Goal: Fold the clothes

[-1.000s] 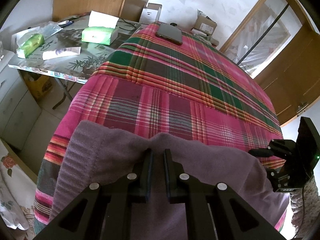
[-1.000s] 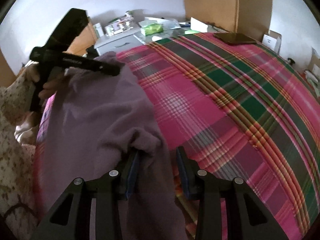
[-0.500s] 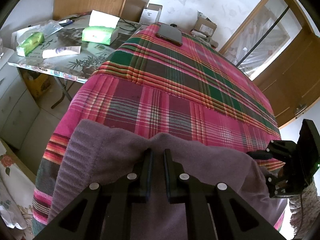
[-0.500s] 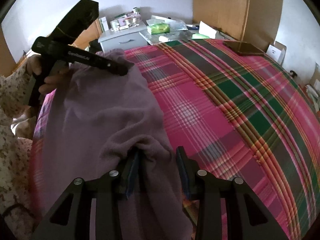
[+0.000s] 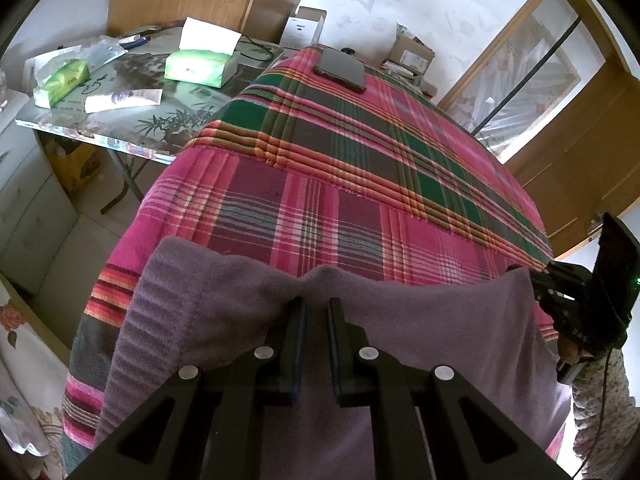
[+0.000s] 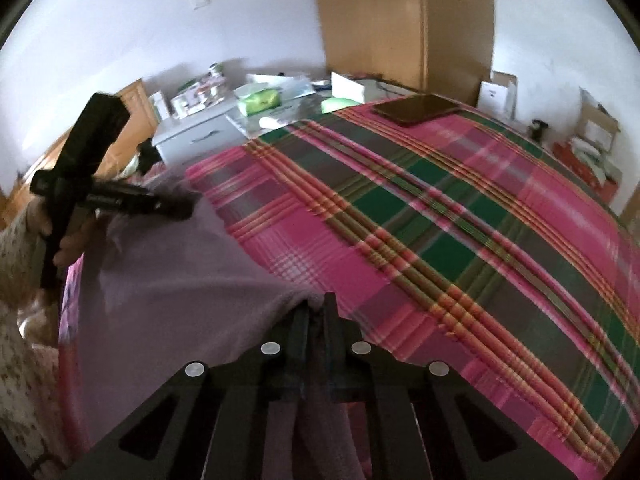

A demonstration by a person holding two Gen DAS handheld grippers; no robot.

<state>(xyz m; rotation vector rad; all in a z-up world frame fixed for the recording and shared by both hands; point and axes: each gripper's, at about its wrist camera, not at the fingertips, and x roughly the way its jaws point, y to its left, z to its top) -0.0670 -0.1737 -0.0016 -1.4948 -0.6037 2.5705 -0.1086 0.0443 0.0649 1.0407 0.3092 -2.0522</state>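
Left wrist view alone: side table [image 5: 132, 128], tissue box [image 5: 202, 65], door. Right wrist view alone: white dresser [image 6: 196, 136], wall drawings. Purple garment [image 5: 420, 320] at near bed edge on plaid bedspread [image 5: 360, 168], long axis left-right. Left gripper [image 5: 316, 312] clamped on its far edge; right gripper [image 6: 316, 316] pinched on right corner.

A home bedroom. A bed covered in a pink, green and grey plaid cotton bedspread [image 5: 360, 152] fills the room. Beside it stands a folding table with a bamboo-print top [image 5: 132, 120] holding a green tissue box [image 5: 200, 66]. A tall wooden wardrobe [image 6: 404, 24], a white chest of drawers [image 6: 196, 136] and a wooden door [image 5: 592, 140] line white walls.
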